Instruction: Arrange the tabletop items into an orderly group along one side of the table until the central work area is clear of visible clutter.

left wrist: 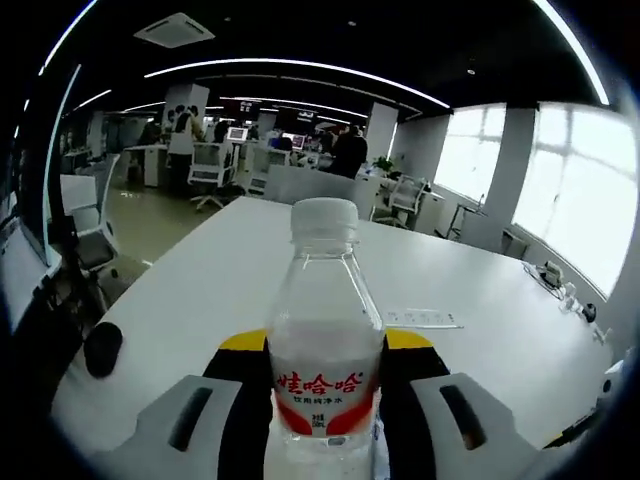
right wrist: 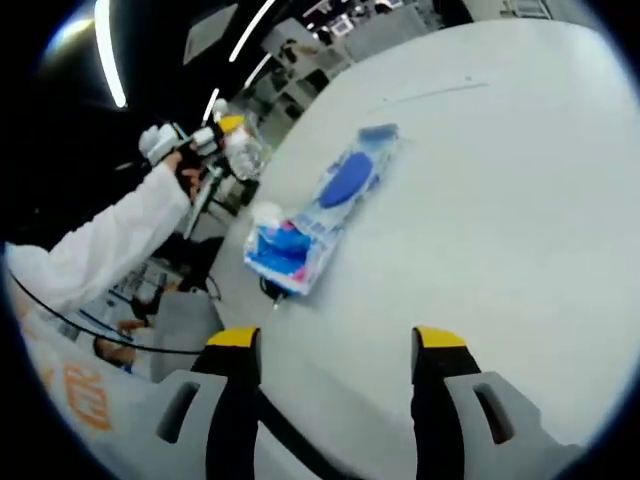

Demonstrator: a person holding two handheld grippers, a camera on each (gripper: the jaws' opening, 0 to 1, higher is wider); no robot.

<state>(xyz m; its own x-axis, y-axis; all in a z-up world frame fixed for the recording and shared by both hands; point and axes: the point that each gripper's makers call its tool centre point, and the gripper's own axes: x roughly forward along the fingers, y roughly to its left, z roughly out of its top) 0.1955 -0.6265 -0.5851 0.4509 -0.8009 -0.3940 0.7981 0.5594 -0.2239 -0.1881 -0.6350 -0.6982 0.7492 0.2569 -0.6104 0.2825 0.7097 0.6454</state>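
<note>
Desk [right wrist: 520, 200]: white, wide, under my fingers.
On it: blue-and-white packet [right wrist: 318, 212] lying flat; flat strip [left wrist: 424, 319] far right.

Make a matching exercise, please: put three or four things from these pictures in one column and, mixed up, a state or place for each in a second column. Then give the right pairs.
Things:
1. water bottle
2. blue and white packet
3. right gripper
4. small black object

States or places:
A. open, nothing between its jaws
B. lying flat on the white table, ahead of the open jaws
C. held upright between the left gripper jaws
D. resting near the table's edge, left of the bottle in the left gripper view

Pairs: 1-C, 2-B, 3-A, 4-D
</note>
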